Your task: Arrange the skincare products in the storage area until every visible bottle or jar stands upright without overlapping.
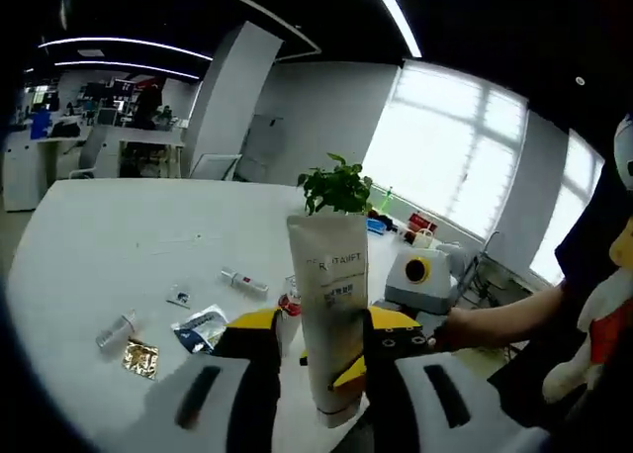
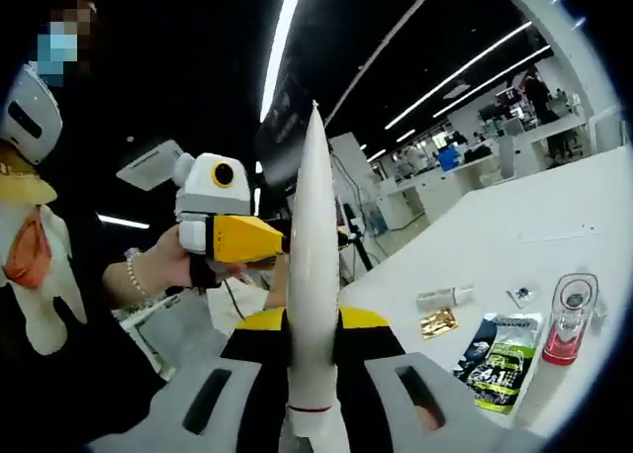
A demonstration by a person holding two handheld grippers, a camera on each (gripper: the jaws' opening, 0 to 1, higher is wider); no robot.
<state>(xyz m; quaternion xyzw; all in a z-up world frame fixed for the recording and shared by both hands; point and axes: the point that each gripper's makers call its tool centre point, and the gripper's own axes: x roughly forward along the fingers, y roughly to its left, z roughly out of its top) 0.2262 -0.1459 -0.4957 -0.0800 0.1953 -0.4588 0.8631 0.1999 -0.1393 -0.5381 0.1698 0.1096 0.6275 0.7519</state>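
Nearest, both the left claw (image 1: 334,346) and the right claw (image 2: 314,346) clamp one tall cream plastic squeeze tube (image 1: 329,315), upright above the white desk (image 1: 109,240). Beyond lie a gold foil sachet (image 1: 140,358), a green-black sachet (image 2: 499,355) and a clear red-based bottle (image 2: 571,319).

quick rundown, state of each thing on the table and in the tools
white tube: upright, cap down, clamped by both tools
left tool: shut on the white tube
right tool: shut on the white tube
clear bottle with red base: standing upright on the table
green sachet: lying flat
gold sachet: lying flat
small white tube: lying on its side
small clear jar: tipped on its side
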